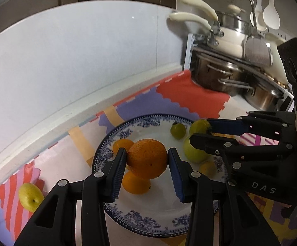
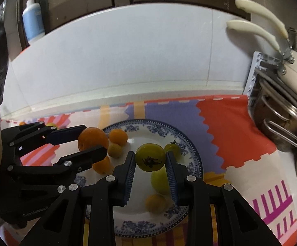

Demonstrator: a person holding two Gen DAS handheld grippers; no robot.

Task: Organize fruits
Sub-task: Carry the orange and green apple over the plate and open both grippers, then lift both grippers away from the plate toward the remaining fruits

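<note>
left wrist view: patterned mat [image 1: 189, 94] under white wall tiles [image 1: 87, 51] — left gripper [image 1: 147, 158] clamps orange [image 1: 147, 157], right gripper [image 2: 150, 160] green tomato [image 2: 150, 156].

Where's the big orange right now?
The big orange is gripped between the left tongs above the blue-patterned plate, beside the right tongs holding a green tomato.

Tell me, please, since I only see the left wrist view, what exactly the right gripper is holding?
Observer: The right gripper is shut on a yellow-green tomato. Its dark calyx faces the right wrist camera.
Operator: Thank you. Is there anything further left along the wall that I cannot see?
Observer: Yes, a blue pump bottle stands on the ledge above the white tiles.
</note>
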